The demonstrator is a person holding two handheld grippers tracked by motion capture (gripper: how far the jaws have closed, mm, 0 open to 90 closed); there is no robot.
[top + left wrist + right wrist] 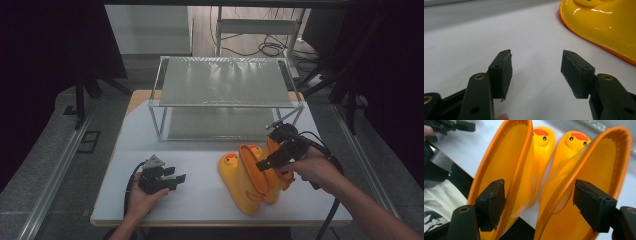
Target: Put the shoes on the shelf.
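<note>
Here, right claw [537,202] spread, one jaw inside each glossy yellow rubber duck boot [506,165]; left claw [536,72] released over white table [474,42].

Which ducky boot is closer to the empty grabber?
The left boot, whose duck toe points toward the open left gripper. The other boot stands behind it, beside the right gripper.

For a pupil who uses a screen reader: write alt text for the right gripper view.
Open black right tongs straddle the adjoining shaft walls of two yellow duck-faced rain boots, one pad inside each boot opening. Beyond the boots lies a white table.
</note>
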